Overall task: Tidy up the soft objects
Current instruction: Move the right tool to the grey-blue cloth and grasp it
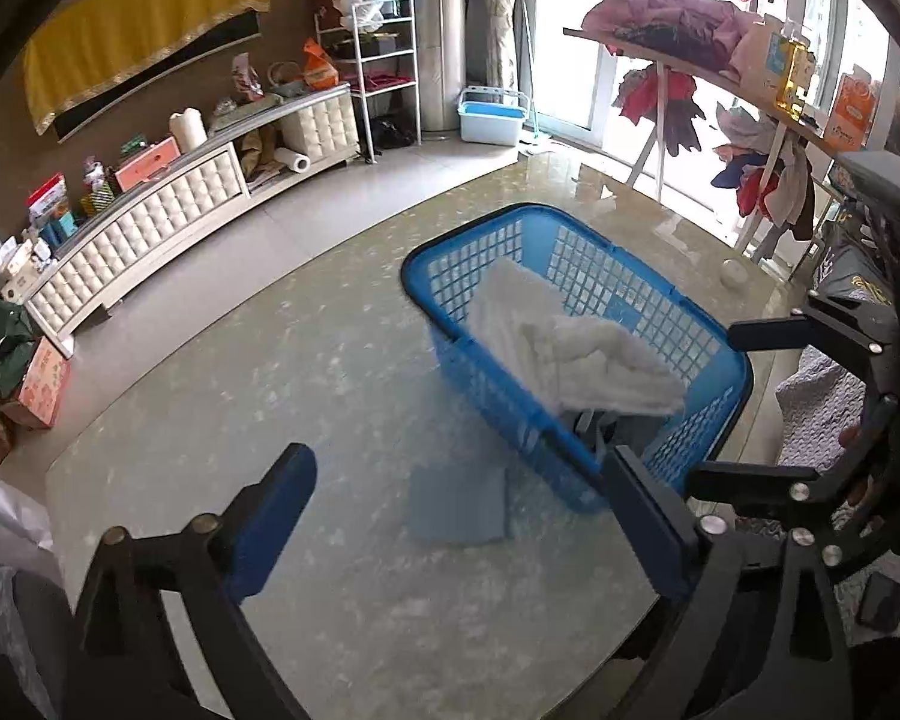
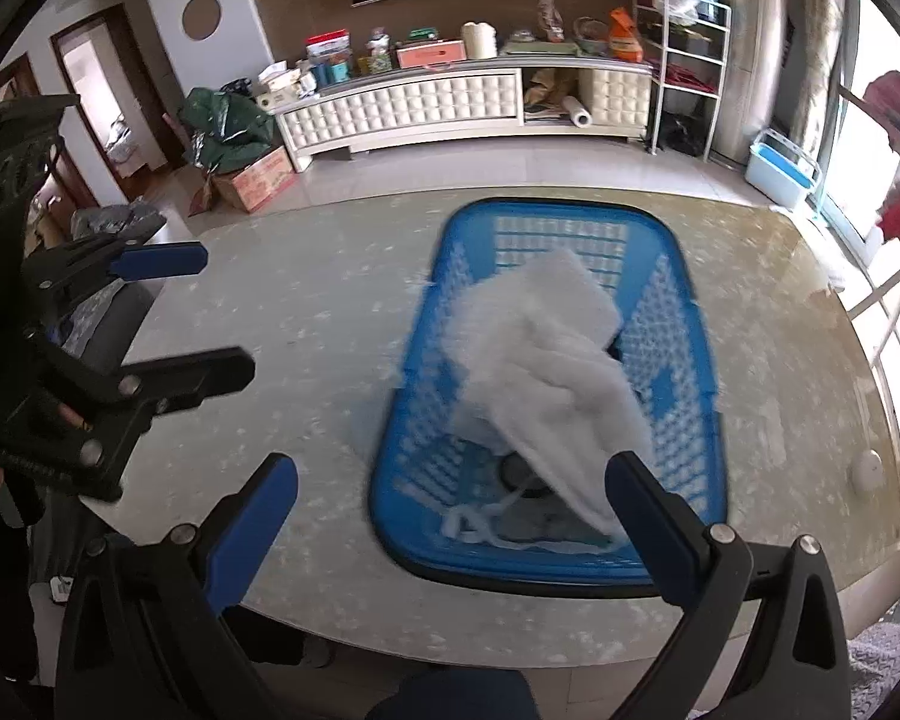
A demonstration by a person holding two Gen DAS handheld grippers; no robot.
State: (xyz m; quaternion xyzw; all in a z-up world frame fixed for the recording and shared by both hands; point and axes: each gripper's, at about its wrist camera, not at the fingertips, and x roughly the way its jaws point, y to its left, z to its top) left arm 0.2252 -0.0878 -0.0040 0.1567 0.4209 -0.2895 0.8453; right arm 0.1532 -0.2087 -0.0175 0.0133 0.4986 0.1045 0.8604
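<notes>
Both the left gripper (image 1: 459, 522) and right gripper (image 2: 450, 516) gape empty over fluffy white cloth (image 2: 546, 360) in a blue lattice basket (image 2: 696, 360).

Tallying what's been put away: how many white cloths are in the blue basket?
1: a white cloth lying crumpled inside the blue basket on the table. Others may be hidden beneath it.

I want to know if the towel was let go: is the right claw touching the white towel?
Cannot tell. In the right wrist view the open right claw has one finger overlapping the white towel in the blue basket; no view shows contact or gap.
</notes>
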